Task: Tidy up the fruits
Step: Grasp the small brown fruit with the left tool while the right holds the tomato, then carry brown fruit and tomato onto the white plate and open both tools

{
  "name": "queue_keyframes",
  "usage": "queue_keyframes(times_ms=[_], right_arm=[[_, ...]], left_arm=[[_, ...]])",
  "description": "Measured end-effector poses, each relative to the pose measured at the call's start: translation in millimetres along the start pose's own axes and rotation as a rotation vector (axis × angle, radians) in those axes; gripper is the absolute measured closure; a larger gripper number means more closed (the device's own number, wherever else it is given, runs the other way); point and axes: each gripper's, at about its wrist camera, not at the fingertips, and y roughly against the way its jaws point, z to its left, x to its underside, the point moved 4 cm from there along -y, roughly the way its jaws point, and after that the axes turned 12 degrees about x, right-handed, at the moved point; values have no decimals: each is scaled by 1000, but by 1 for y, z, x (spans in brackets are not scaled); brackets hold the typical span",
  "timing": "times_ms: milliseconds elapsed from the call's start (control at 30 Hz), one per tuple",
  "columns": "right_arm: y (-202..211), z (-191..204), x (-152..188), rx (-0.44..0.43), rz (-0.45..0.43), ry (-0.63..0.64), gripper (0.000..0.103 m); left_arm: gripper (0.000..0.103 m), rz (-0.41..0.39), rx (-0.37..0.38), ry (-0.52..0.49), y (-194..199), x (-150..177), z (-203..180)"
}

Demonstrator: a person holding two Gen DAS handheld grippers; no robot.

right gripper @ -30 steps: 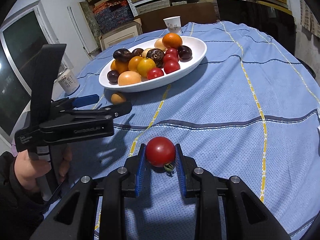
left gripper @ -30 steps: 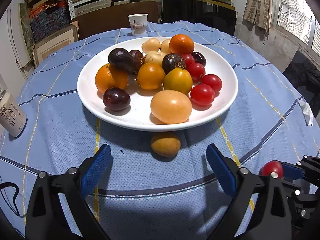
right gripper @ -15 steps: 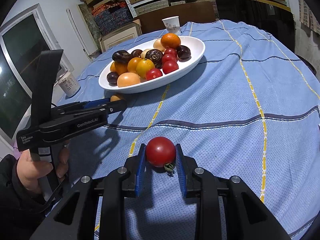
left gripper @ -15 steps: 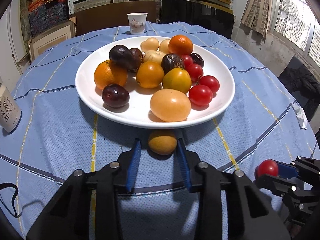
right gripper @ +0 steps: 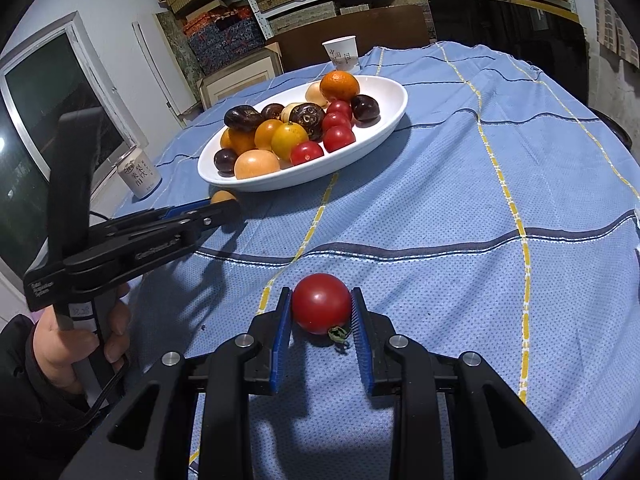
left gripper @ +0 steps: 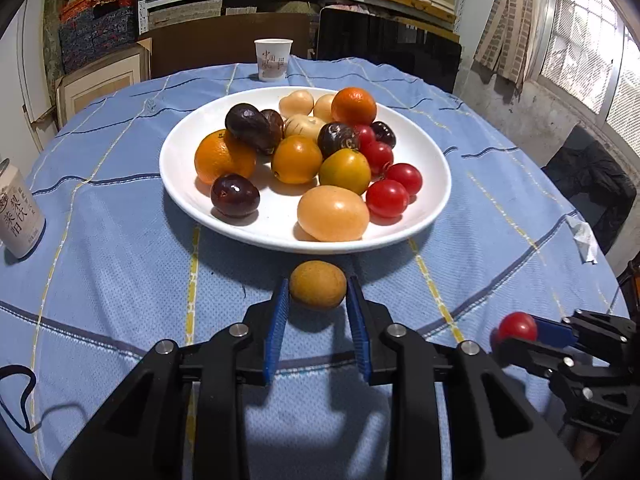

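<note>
Gripping brown fruit (left gripper: 318,284) in left gripper (left gripper: 318,300) at plate's (left gripper: 432,184) six o'clock; clamped cherry tomato (right gripper: 321,303) in right gripper (right gripper: 321,312), on tablecloth (right gripper: 440,208).

My left gripper (left gripper: 318,300) and right gripper (right gripper: 320,312) are both clamped tight, angled downward; my left hand (right gripper: 76,340) grasps its handle.

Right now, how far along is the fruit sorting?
Most fruit already sits on the white plate. In hand: the left gripper is shut on a brown fruit just in front of the plate, and the right gripper is shut on a red tomato. Left: getting both onto the plate.
</note>
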Motion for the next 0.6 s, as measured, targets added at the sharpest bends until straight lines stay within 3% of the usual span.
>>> queue_keyframes(times_ms=[400, 600], right_arm=[[10, 9, -4, 1, -34, 36, 74], [27, 26, -49, 18, -106, 105, 74]], left_arm=[[74, -68, 50, 4, 55, 10, -1], [74, -94, 57, 0, 62, -20, 0]])
